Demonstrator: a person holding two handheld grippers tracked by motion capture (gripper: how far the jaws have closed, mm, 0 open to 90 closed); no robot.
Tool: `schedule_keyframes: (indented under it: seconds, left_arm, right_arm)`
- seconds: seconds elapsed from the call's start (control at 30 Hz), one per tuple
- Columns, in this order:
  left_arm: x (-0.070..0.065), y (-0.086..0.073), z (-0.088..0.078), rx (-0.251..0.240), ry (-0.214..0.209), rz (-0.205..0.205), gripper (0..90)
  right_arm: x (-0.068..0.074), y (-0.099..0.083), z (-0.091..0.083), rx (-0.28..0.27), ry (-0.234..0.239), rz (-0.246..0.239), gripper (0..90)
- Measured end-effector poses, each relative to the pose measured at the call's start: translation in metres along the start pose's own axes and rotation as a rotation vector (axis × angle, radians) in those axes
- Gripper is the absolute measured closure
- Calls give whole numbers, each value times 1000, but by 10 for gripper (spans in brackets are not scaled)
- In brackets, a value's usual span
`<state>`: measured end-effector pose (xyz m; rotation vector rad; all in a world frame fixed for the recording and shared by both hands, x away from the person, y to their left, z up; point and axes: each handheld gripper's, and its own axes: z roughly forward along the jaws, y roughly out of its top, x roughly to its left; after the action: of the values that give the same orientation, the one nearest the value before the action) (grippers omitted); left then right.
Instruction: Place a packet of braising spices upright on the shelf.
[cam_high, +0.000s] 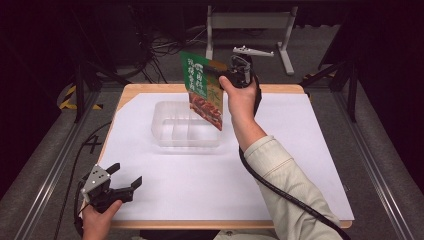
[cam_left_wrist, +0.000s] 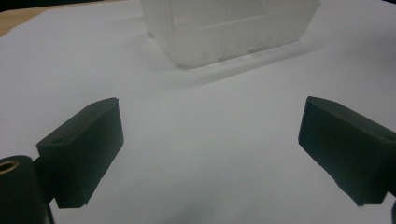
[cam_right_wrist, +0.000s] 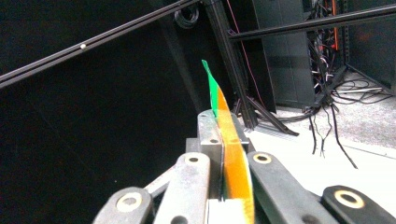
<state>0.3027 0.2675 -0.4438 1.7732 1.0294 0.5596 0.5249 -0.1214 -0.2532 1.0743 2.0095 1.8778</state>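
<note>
A green and orange food pouch (cam_high: 202, 89) hangs in the air over the clear plastic container (cam_high: 186, 134), its lower corner just above the far right part. My right gripper (cam_high: 223, 76) is shut on the pouch's upper right edge. In the right gripper view the pouch (cam_right_wrist: 231, 154) shows edge-on, pinched between the jaws of that gripper (cam_right_wrist: 223, 140). My left gripper (cam_high: 126, 176) rests at the table's near left corner, open and holding nothing. In the left gripper view its jaws (cam_left_wrist: 210, 144) stand wide apart over white paper, with the container (cam_left_wrist: 229, 28) ahead.
White paper (cam_high: 200, 185) covers the wooden table (cam_high: 150, 89). A white metal stand (cam_high: 250, 22) and a grey tool (cam_high: 252, 51) lie on the floor behind the table. Dark frames and cables stand around the far side.
</note>
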Motion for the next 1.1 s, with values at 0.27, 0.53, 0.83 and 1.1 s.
schedule_keyframes:
  seconds: [0.27, 0.53, 0.83, 1.1]
  left_arm:
    - [0, 0, 0, 1, 0, 1, 74]
    - [0, 0, 1, 2, -2, 6, 74]
    - [-1, 2, 4, 1, -11, 11, 74]
    - [-2, 4, 9, 5, -20, 14, 74]
  right_arm:
    - [-8, -9, 4, -3, -19, 7, 900]
    - [-13, -19, 6, 17, -21, 17, 900]
    - [-18, -28, 5, 26, -12, 22, 895]
    - [-21, -34, 0, 33, -6, 33, 892]
